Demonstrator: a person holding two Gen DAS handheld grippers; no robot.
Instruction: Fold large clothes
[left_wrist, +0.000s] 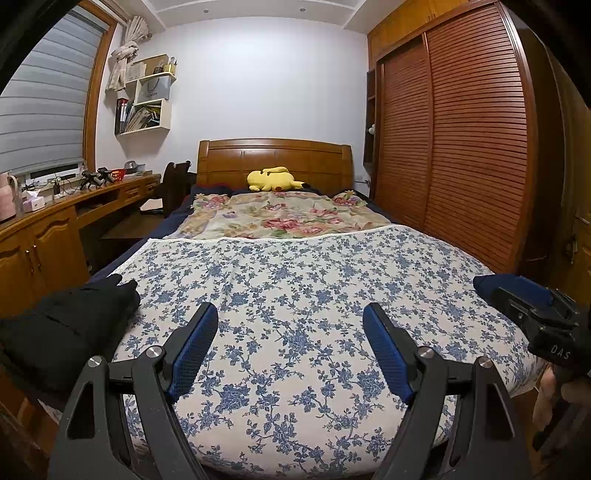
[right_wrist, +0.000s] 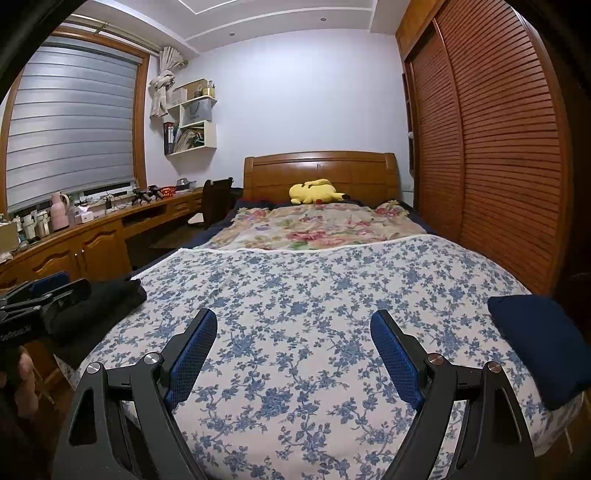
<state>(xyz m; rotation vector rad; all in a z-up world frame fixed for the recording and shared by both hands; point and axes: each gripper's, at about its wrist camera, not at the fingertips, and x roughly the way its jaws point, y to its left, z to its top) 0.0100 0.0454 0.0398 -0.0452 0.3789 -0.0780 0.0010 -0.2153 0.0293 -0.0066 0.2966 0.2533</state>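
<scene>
A black folded garment (left_wrist: 74, 325) lies at the left edge of the bed; in the right wrist view the black garment (right_wrist: 103, 299) sits at far left. A navy folded cloth (right_wrist: 535, 343) rests at the bed's right edge. My left gripper (left_wrist: 291, 332) hovers open over the blue-flowered sheet (left_wrist: 295, 288), nothing between its blue pads. My right gripper (right_wrist: 293, 332) is likewise open and empty above the sheet (right_wrist: 314, 295). Each gripper shows in the other's view: the right gripper (left_wrist: 524, 302) at the right edge, the left gripper (right_wrist: 55, 291) in front of the black garment.
Beyond the sheet lie a rose-patterned quilt (left_wrist: 284, 214) and a yellow plush toy (left_wrist: 273, 179) against the wooden headboard (left_wrist: 273, 155). A slatted wardrobe (left_wrist: 461, 147) runs along the right side. A wooden desk (left_wrist: 55, 221) and chair (left_wrist: 173, 184) stand on the left.
</scene>
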